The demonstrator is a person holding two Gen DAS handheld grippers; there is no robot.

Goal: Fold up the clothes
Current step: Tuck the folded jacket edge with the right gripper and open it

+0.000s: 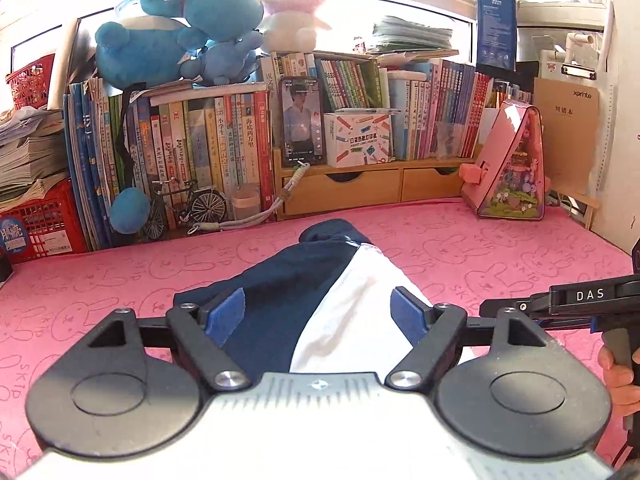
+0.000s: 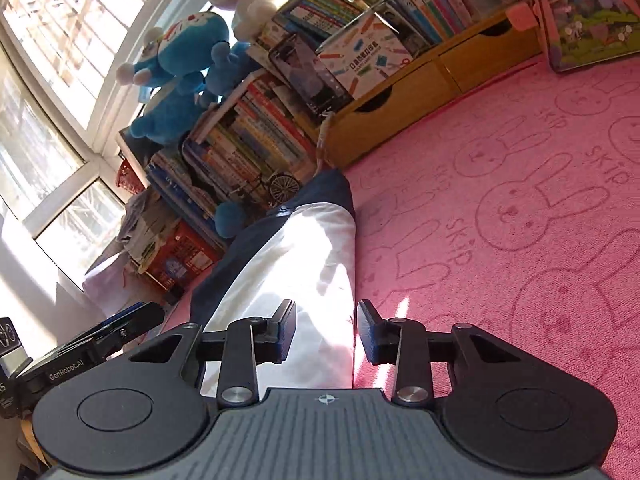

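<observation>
Fingers on the left gripper [image 1: 319, 312] stand wide apart, straddling the near end of the navy-and-white garment [image 1: 320, 280] without pressing it. Those of the right gripper [image 2: 326, 330] are only partly apart, one over the white panel and one over the pink bench cover [image 2: 520, 240], with the cloth's right edge running between them; nothing is clamped.

The garment lies lengthwise on the bench, a narrow folded strip reaching toward the books [image 1: 208, 136] and the wooden drawers [image 1: 344, 188].

To do this step well, I would judge that both grippers should take the near corners at matching depth, pinching all the layers, then carry them level to the far end so the fold lands square.

Open room is generous to the right, across bare pink cover. Ahead, the toy bicycle [image 1: 188, 204] and a cord [image 1: 256, 216] sit close to the garment's far end, so the fold should stop short of them.
</observation>
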